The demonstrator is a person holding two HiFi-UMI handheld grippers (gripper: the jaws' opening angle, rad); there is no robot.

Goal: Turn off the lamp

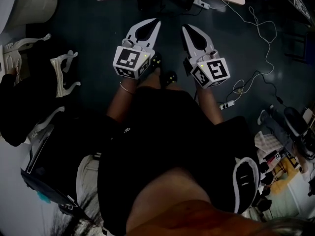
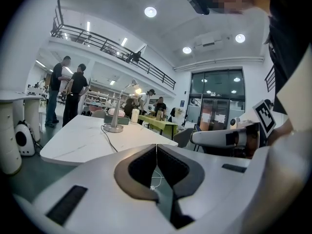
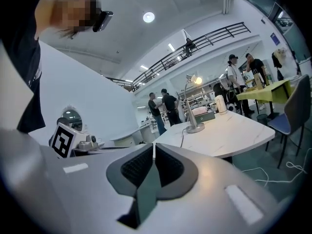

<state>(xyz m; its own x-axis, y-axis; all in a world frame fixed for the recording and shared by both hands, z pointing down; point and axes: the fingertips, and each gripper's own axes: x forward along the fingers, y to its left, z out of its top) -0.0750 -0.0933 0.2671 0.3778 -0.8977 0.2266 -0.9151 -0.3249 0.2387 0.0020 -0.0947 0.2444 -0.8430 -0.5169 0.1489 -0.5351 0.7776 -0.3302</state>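
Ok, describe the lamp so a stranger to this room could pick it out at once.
Find the big white table ahead. Near its far edge stands the lamp, a cable trailing from its round metal base. Unlike the low box and white cylinder beside it, it rises on a thin stem to a glowing head.

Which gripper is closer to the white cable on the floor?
Right. The right gripper hangs left of the white cable in the head view; the left gripper is farther left, beyond the right one.
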